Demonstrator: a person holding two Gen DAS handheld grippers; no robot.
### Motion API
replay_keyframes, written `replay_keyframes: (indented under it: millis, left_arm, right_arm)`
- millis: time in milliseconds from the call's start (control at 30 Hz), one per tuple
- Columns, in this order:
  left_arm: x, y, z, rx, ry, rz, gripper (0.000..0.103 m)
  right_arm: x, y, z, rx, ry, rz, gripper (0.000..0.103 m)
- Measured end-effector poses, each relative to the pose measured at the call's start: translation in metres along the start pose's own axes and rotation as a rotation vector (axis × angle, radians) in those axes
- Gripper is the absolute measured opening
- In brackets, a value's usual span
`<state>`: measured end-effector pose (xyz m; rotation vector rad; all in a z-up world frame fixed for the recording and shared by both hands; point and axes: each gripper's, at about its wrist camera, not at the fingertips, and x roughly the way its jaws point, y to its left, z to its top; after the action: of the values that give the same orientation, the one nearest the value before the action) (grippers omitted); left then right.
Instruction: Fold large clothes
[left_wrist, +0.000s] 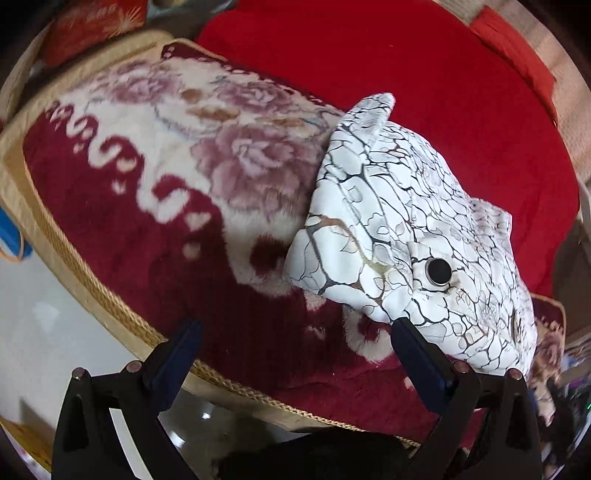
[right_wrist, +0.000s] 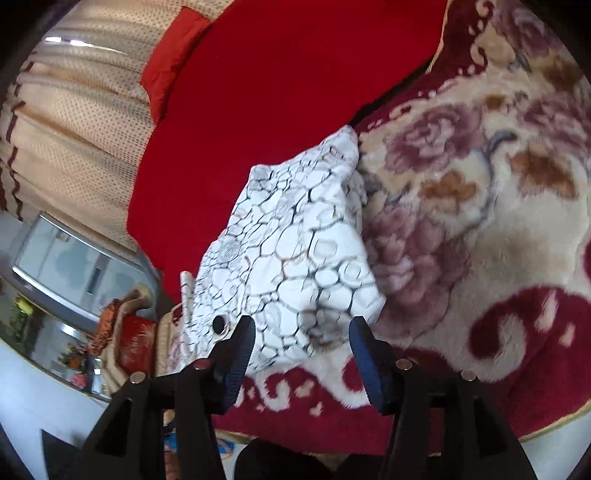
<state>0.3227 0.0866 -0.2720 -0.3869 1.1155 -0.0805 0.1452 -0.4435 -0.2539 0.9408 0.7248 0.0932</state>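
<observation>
Soft white crackle-print padded garment (left_wrist: 399, 229) (bulky, light): your left gripper (left_wrist: 295, 350) and right gripper (right_wrist: 301, 345) gape empty; pinch its near hem.

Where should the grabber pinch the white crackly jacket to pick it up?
Probably the near bottom corner of the white jacket, coming in low from the front edge. That corner sticks out over the flowery blanket, right between the open right gripper fingers.
</observation>
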Motion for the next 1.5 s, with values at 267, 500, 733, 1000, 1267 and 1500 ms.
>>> replay_keyframes:
  millis: [267,500,733,1000,1267,1500]
  left_arm:
    - [0.022,-0.014,0.012,-0.04,-0.002,-0.075,0.101]
    - [0.039,-0.025,0.015,-0.079,-0.002,-0.13,0.064]
    - [0.044,-0.018,0.024,-0.231,-0.008,-0.2,0.074]
    - [0.048,-0.036,0.028,-0.152,-0.032,-0.11,0.074]
    - [0.04,-0.046,0.039,-0.114,-0.061,-0.103,0.044]
    - [0.057,-0.029,0.035,-0.209,-0.028,-0.176,0.032]
  right_arm:
    - [0.017,-0.014,-0.008,0.061,0.035,0.058,0.063]
    - [0.036,-0.031,-0.007,0.14,0.052,0.093,0.067]
    - [0.067,-0.039,0.005,0.235,0.035,0.163,0.068]
    - [0.092,-0.014,0.02,0.164,-0.013,0.158,0.068]
    - [0.088,0.012,0.026,0.038,-0.094,0.055,0.032]
    - [0.095,0.004,0.028,0.08,-0.06,0.048,0.032]
